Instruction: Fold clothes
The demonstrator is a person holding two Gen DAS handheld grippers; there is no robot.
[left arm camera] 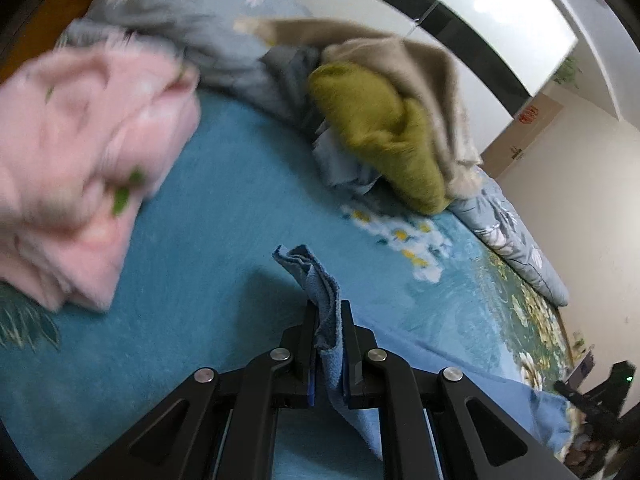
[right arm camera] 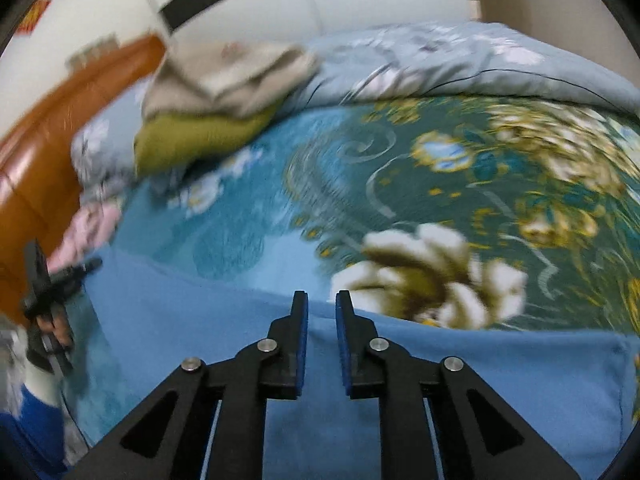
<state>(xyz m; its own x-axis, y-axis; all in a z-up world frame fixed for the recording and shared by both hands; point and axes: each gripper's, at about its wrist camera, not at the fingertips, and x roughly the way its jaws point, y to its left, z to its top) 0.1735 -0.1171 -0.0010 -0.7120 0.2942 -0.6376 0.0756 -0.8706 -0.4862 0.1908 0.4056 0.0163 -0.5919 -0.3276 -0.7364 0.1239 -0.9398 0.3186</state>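
Left wrist: left tongs [left arm camera: 328, 312] clamp soft, limp blue cloth [left arm camera: 320, 280] edge; right tongs [right arm camera: 322, 304] apart, empty; regrip a corner.

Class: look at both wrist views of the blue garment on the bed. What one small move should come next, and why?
Probably close the right gripper on the blue garment beneath it. The left gripper is already shut on a bunched edge of that garment, while the right gripper's jaws stand apart with nothing between them, so the cloth is held at one side only and cannot yet be folded evenly.
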